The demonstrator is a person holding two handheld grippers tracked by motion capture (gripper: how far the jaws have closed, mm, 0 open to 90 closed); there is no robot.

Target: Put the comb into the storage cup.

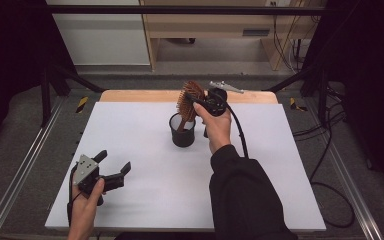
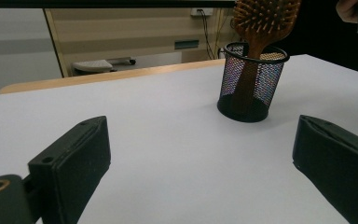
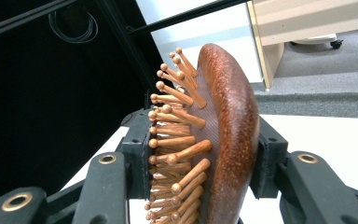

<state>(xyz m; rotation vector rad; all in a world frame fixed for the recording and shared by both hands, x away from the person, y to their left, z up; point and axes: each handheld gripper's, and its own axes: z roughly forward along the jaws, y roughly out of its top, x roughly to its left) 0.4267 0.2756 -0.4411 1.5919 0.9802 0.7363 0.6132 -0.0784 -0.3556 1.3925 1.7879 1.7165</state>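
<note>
Nearest, left gripper point(image 1: 114, 169) idle with jaws spread above white desk point(image 1: 145, 190); farther, right gripper point(image 1: 198, 102) clenching brown wooden bristle hairbrush point(image 1: 189, 99) by its head, handle in black mesh cup point(image 1: 182, 130); likely tipping that light cup if pulled askew.

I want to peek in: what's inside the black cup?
The brush handle stands inside the cup, seen through the mesh. The right gripper clamps the brush head above. The cup's floor is hidden.

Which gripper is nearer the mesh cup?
Right. The right gripper is just above the mesh cup, clamped on the hairbrush whose handle stands in it. The left gripper is open, apart at the table's near-left.
</note>
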